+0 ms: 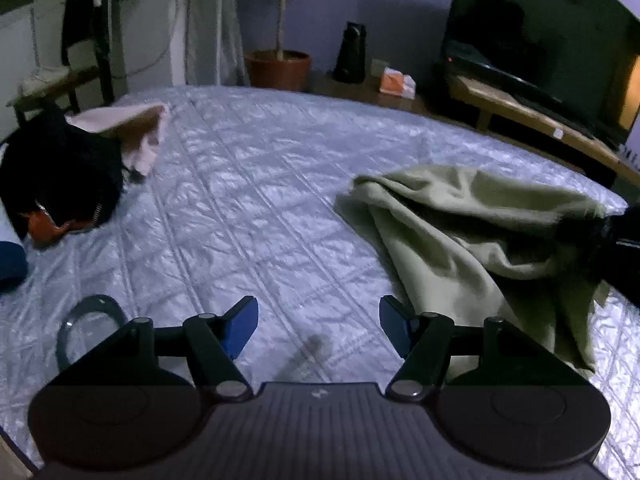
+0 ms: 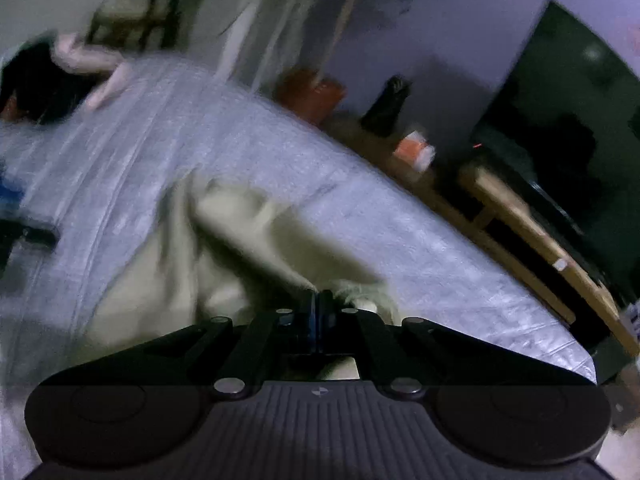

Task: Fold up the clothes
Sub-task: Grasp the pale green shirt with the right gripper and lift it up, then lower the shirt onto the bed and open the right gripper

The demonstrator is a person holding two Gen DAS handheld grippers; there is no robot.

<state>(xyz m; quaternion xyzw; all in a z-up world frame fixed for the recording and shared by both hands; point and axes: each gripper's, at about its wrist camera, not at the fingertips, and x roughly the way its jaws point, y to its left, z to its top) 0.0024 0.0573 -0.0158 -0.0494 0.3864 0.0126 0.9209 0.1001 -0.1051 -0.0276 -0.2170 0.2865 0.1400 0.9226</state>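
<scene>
On mattress (image 1: 248, 200): olive garment (image 1: 460, 232) (bunched)

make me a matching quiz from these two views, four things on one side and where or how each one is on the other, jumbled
Things:
1. left hand-held gripper
2. right hand-held gripper
3. olive green garment
4. black garment

States or places:
A. heaped at the far left of the bed, next to a pale pink one
B. jaws apart over the bare quilted cover
C. bunched on the right side of the bed, one edge pinched
D. jaws closed on green cloth

Pairs: 1-B, 2-D, 3-C, 4-A
</scene>
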